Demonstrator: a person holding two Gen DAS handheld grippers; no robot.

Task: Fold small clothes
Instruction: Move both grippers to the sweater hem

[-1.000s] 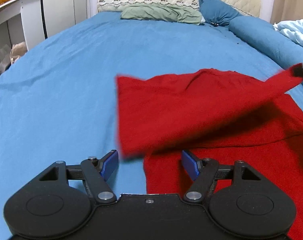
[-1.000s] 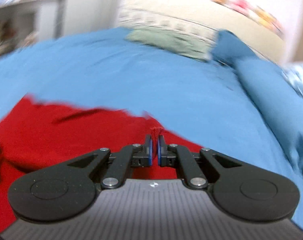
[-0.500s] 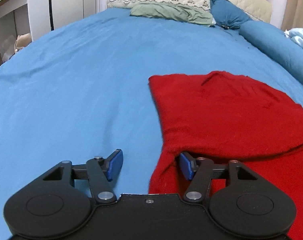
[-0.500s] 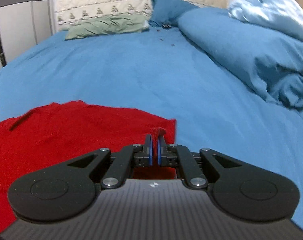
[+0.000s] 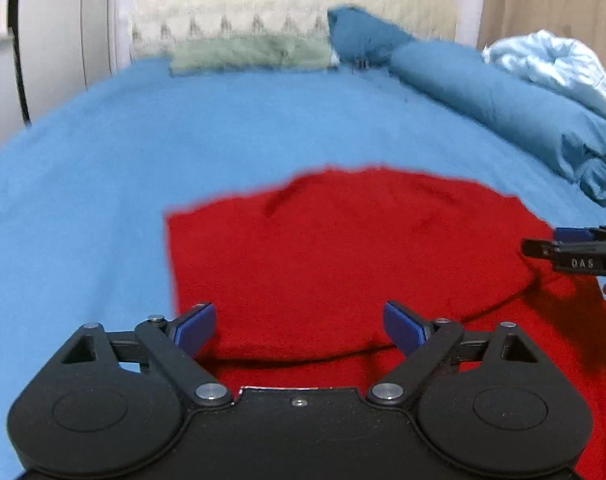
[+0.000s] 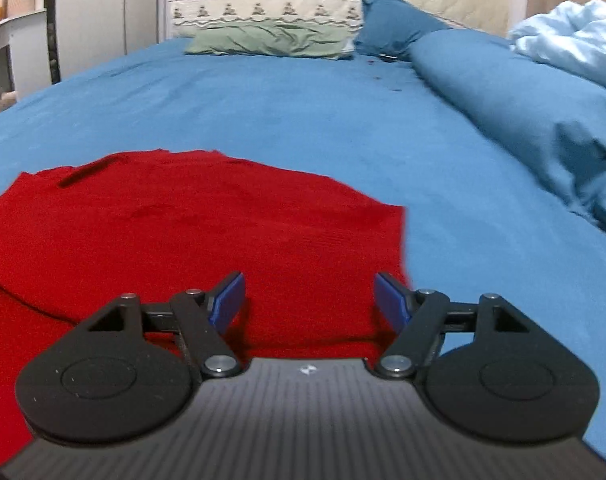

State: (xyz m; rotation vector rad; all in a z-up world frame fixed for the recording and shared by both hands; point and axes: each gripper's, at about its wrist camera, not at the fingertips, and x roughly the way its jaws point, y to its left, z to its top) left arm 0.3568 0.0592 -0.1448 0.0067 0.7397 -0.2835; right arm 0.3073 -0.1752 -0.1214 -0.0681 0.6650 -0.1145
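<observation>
Red garment [image 5: 343, 248] lies on the blue bed [image 5: 183, 140], upper layer folded over lower, fold edge near both tools. Left tool [image 5: 299, 326]: jaws spread wide, just been opening, nothing gripped; cloth lies beneath them. Right tool [image 6: 309, 300]: jaws just been opening, now apart, cloth released, hovering over garment's right edge. Blue duvet [image 6: 523, 120] bunched at right.

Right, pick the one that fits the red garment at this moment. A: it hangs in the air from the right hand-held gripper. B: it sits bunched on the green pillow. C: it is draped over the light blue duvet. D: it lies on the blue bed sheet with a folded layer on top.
D: the red garment lies flat on the blue bed sheet, its folded layer's edge visible, and the right hand-held gripper stands open, pads off the cloth.
</observation>
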